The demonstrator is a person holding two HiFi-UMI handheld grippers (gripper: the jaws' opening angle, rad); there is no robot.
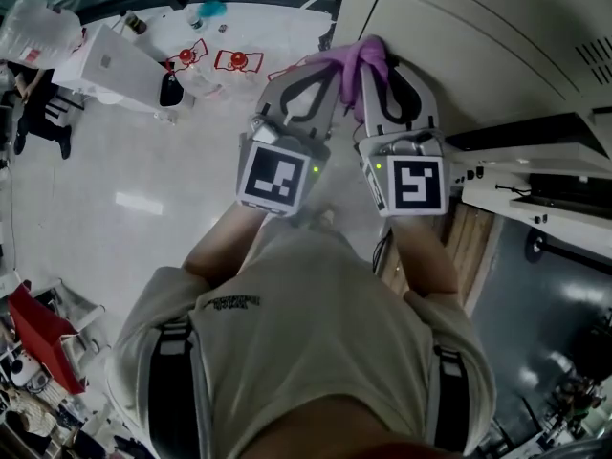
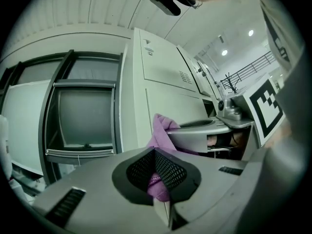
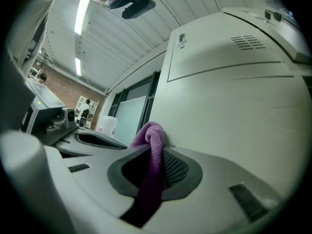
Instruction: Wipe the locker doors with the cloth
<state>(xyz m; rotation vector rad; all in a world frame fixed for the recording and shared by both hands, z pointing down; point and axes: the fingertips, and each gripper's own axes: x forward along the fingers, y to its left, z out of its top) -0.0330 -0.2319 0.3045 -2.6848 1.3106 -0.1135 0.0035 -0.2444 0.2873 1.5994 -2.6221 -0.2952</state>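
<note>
The forearms [image 1: 421, 247] reach forward side by side. The left tongs [image 1: 320, 79] and the right tongs [image 1: 387, 79] are both clenched on the purple cloth [image 1: 361, 57], which is bunched against the pale locker door [image 1: 469, 36]. A glossy white floor [image 1: 105, 189] lies below.

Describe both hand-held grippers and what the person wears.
The left hand-held gripper and right hand-held gripper are light grey with black mesh pads; each has a black-and-white marker cube and green light. Beige short-sleeved shirt, dark straps.

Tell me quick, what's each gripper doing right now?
Left gripper: closed on the purple cloth.
Right gripper: closed on the same cloth.
</note>
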